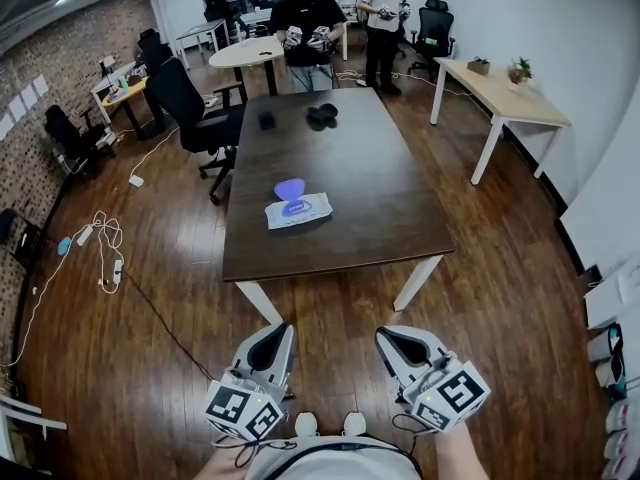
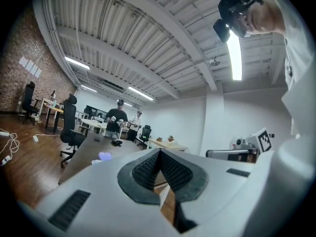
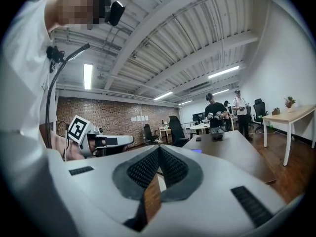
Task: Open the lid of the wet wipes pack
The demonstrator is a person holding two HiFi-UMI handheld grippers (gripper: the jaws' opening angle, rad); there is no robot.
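We hold left claw (image 1: 283, 328) and right claw (image 1: 386, 334) pressed together, empty, bottom centre, floor (image 1: 150, 368) before the table (image 1: 390, 218), wet wipes pack (image 1: 298, 210) mid-frame, 2 people (image 1: 308, 23) beyond

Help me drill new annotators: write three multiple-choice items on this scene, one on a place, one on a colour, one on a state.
1. Where does the white soft-plastic wet wipes pack lie? A on the dark brown wooden table; B on the floor; C on the pale desk.
2. What colour is its flip lid? A red; B purple; C green.
3. How do the left tool and right tool stand? A both shut, empty; B both open; C both gripping the pack.
Answers: 1 A, it rests on the tabletop; 2 B, the flap shows purple; 3 A, each gripper view shows jaws together, nothing between.
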